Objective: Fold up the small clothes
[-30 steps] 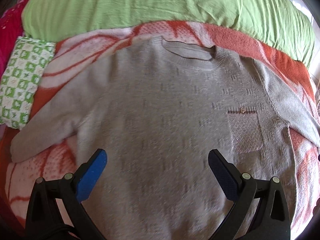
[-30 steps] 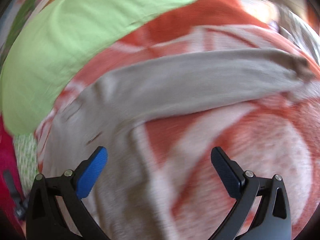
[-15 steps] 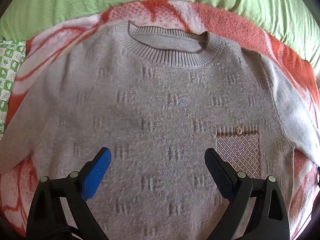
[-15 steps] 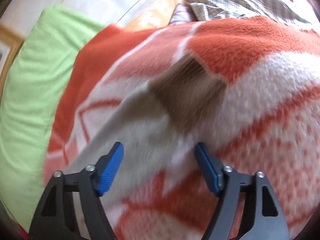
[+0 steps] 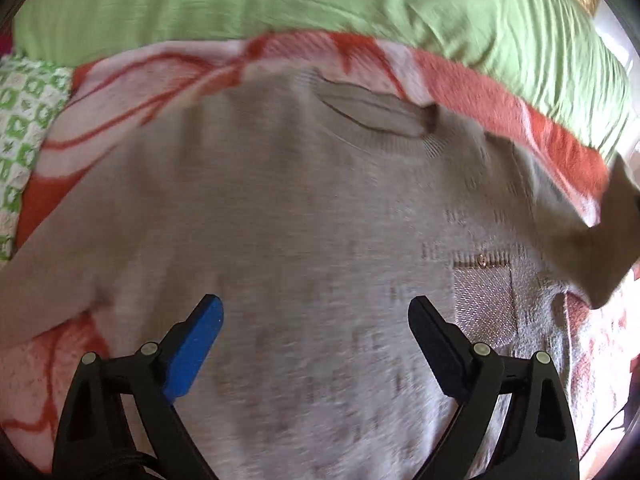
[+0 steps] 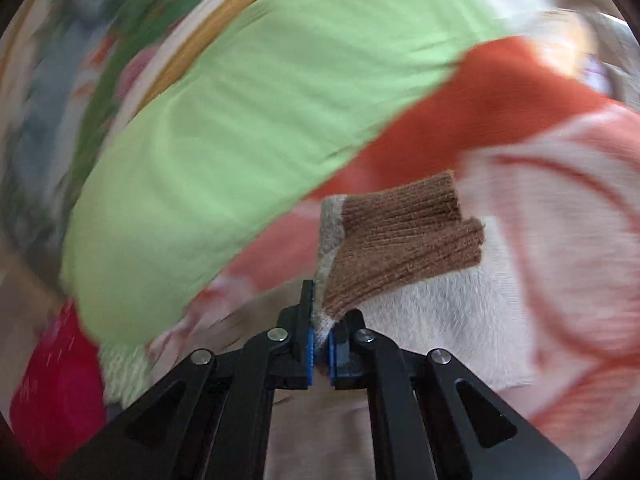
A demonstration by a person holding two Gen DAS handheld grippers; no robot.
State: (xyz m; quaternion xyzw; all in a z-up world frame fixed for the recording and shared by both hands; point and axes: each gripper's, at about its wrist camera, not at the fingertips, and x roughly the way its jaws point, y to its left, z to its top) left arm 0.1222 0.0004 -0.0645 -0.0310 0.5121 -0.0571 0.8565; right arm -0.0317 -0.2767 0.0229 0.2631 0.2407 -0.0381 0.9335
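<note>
- Grey knit sweater (image 5: 280,220): lies front-up and spread flat on the orange-and-white blanket (image 5: 132,76), neckline away from the left wrist camera, chest pocket (image 5: 484,304) toward the right of that view.
- Left gripper (image 5: 316,340): pitched steeply downward over the lower middle of the sweater body. Its blue-padded fingers (image 5: 196,352) stand wide apart with only flat knit showing between them; nothing is gripped. Whether the tips touch the fabric cannot be determined; the picture is motion-blurred.
- Right gripper (image 6: 320,344): jaws have just been closing and are now clamped together on the end of the sweater's sleeve. Grey knit is pinched between the blue pads (image 6: 308,350).
- Sleeve cuff (image 6: 404,240): brown ribbed band, stands up beyond the right gripper's fingertips, folded over on itself, clear of the blanket.
- In the left wrist view the same sleeve (image 5: 600,248) is raised off the blanket at the right edge of the frame, its end turned upward.
- Other sleeve (image 5: 44,288): lies flat on the blanket at the left of the left wrist view.
- Surroundings: green bedding (image 5: 280,0) beyond the blanket; a green-and-white patterned cloth (image 5: 20,120) at the left edge; a red cloth (image 6: 56,380) low left in the right wrist view. The right wrist background is heavily blurred.
</note>
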